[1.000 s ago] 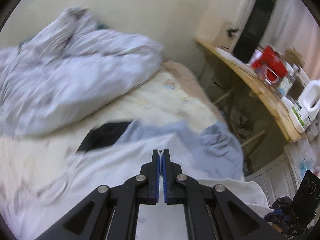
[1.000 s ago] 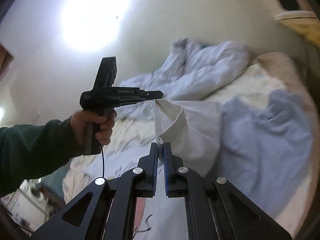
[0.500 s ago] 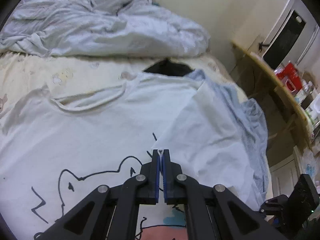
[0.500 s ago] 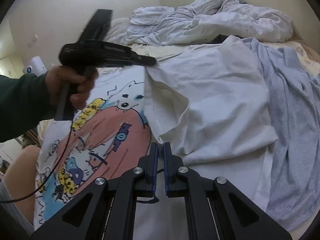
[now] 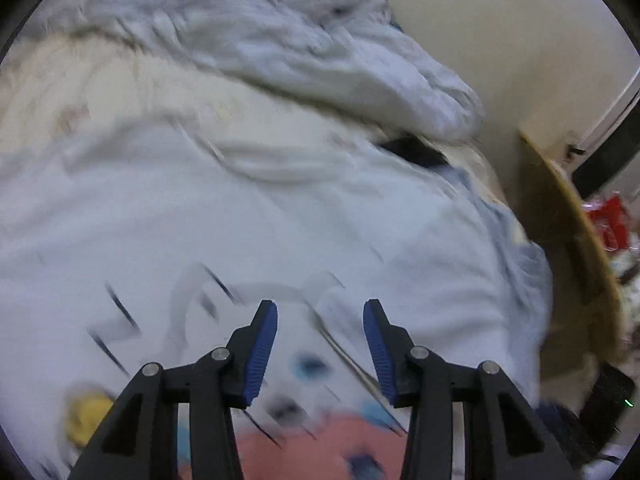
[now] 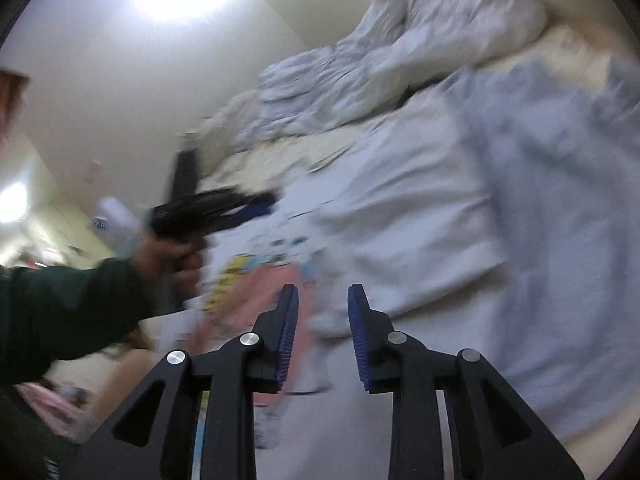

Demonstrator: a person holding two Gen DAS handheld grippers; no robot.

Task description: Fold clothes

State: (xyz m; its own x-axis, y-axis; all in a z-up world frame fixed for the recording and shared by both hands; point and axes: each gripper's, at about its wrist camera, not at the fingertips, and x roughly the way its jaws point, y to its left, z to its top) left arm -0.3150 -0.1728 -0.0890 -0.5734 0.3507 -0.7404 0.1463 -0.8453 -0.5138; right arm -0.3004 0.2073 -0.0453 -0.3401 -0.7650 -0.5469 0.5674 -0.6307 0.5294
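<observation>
Shirt (image 5: 280, 232), white with a cartoon print, lies spread on the bed (image 5: 60, 80) directly ahead of and beneath both tongs. Left tongs (image 5: 320, 312): jaws opening, blue pads apart, nothing gripped; the print shows through the gap. Right tongs (image 6: 323, 294): jaws likewise opening, with a folded white edge of the shirt seen between the pads but not pinched. To the right tongs' left, a hand (image 6: 168, 256) in a green sleeve (image 6: 68, 312) holds the left tongs. A blue garment (image 6: 560, 220) lies to their right; a rumpled duvet (image 5: 280, 40) lies beyond. Both views are blurred.
</observation>
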